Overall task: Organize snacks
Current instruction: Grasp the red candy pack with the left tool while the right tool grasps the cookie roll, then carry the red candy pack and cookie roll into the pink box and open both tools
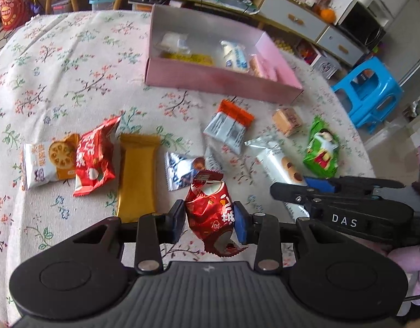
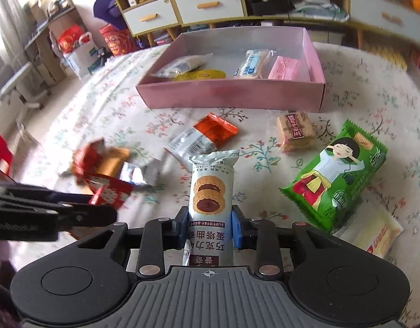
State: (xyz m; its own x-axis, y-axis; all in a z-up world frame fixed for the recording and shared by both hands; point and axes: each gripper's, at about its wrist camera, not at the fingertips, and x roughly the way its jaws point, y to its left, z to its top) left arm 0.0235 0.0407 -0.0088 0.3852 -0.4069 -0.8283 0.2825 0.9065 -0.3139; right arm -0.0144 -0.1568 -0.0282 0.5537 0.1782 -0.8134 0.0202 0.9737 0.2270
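My left gripper (image 1: 210,218) is shut on a red snack packet (image 1: 208,207) and holds it above the floral tablecloth. My right gripper (image 2: 210,225) is shut on a white chocolate-tart biscuit packet (image 2: 211,196); in the left wrist view it (image 1: 305,183) reaches in from the right on the same packet (image 1: 278,161). The pink box (image 2: 231,95) lies beyond, holding several snacks; it also shows in the left wrist view (image 1: 218,78). The left gripper shows in the right wrist view (image 2: 92,199) with the red packet (image 2: 108,191).
Loose snacks lie on the cloth: a green packet (image 2: 335,175), an orange-and-white packet (image 2: 201,136), a clear-wrapped biscuit (image 2: 296,131), a gold bar (image 1: 137,175), a red bag (image 1: 93,158), a lotus-root packet (image 1: 48,164). A blue stool (image 1: 371,90) stands right of the table.
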